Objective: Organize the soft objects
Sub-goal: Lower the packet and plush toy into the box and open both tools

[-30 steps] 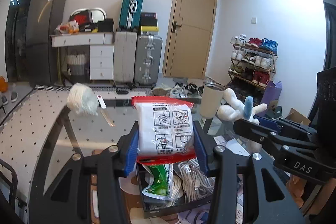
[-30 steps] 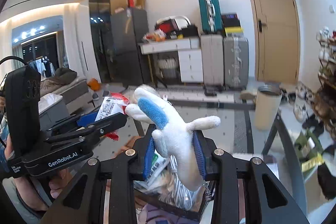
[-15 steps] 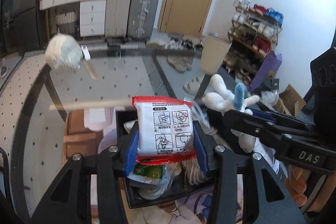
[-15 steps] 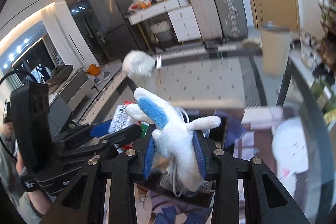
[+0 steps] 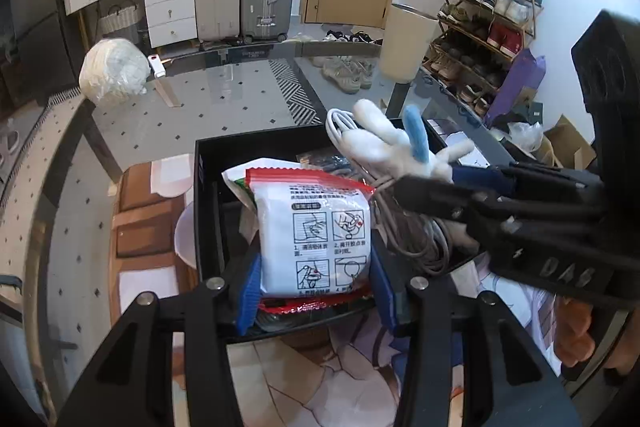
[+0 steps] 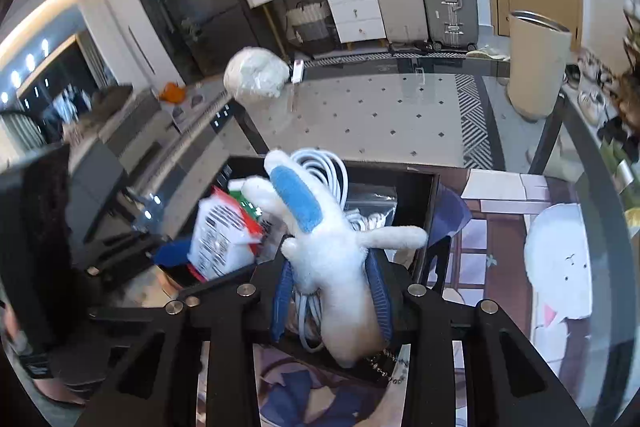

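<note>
white plush toy [image 6: 336, 259] with blue ear, red-edged white packet [image 5: 316, 239], black box [image 5: 208, 187].

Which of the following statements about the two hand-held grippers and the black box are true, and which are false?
1. The left hand-held gripper grips a red-edged white packet. True.
2. The right hand-held gripper is empty. False: it is shut on a white plush toy with a blue ear.
3. White cables lie in the black box. True.
4. The black box stands on a wooden floor. False: it stands on a glass table.
5. The white bundle in a bag lies inside the box. False: it sits apart on the table.
</note>
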A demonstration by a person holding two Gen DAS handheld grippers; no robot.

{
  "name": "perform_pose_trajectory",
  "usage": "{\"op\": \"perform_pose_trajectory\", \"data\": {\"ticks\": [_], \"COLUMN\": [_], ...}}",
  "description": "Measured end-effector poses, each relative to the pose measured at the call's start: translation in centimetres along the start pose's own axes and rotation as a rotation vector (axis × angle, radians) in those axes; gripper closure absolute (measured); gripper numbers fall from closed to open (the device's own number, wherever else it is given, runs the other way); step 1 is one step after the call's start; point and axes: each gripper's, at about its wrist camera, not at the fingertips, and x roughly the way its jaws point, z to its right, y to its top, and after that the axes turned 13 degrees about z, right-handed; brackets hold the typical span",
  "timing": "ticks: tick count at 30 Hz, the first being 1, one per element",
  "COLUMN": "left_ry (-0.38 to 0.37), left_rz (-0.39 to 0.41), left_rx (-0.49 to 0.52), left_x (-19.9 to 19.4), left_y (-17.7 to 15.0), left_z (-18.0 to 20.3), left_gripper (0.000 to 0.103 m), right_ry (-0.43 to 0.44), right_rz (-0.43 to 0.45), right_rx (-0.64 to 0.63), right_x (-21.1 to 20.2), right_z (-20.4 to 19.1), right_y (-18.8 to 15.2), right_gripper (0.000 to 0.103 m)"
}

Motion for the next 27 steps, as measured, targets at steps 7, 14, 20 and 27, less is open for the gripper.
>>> {"op": "perform_pose_trajectory", "data": {"ticks": [7,14,20,27], "left_ry": [-0.023,0.021,0.032,0.042], "left_rz": [-0.021,-0.002,0.050,0.200], "left_rx": [-0.028,0.018,0.009,-0.016], "left_x": [-0.7,-0.3,-1.6,-5.5], "left_y": [-0.2,-0.1,0.0,0.4], "left_z": [0.2,0.2,-0.4,-0.8], "left_gripper": [0.057,0.056,0.046,0.026], "right_ry": [-0.019,-0.024,-0.050,-0.047], "right_rz": [-0.042,-0.064,0.000,0.129], "right_rx": [-0.036,0.005,-0.011,-0.054], "right_x": [-0.1,-0.5,-2.2,-6.4], "right_z": [-0.6,-0.7,-1.2,-2.2], "right_y": [-0.5,-0.6,-0.5,-0.9], "right_gripper": [0.069,0.067,0.040,0.024]}}
